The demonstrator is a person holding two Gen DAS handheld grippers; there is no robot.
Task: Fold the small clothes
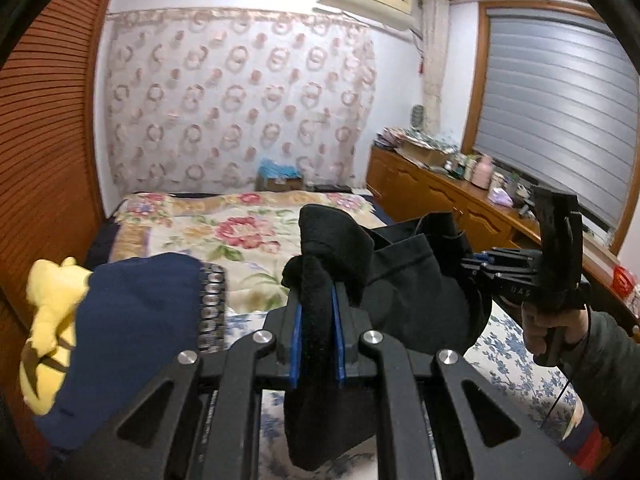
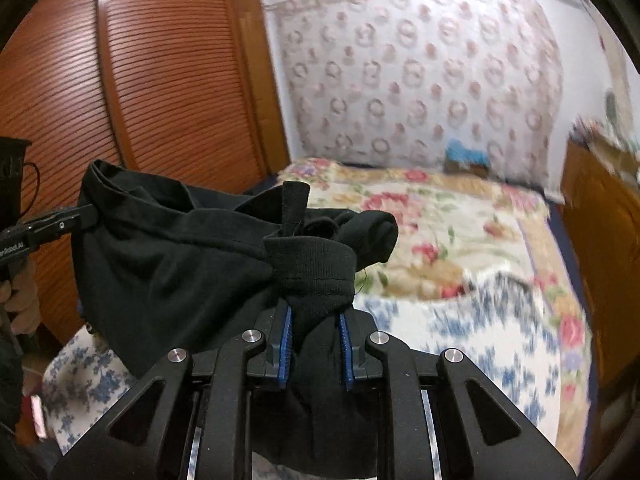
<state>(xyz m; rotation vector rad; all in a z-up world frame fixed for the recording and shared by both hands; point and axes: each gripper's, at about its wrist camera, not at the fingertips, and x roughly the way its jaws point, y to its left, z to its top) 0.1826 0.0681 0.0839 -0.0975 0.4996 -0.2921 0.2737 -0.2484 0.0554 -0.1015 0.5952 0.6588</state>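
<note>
Holding black garment [image 1: 404,280] mid-air above bed [image 1: 256,216], left tongs [image 1: 316,312] and right tongs [image 2: 316,344] each clamped on bunched edge. No fold made yet, guessing it's just being spread. Navy clothes [image 1: 132,344] waiting at bed's near-left corner. Garment type hard to tell, lower part cut off.

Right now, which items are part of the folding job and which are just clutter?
In the job:
- black garment, held up between both grippers
- left gripper, shut on it
- right gripper, shut on it

Lying about:
- navy garment
- yellow plush toy
- floral bedspread
- wooden sideboard with its clutter
</note>
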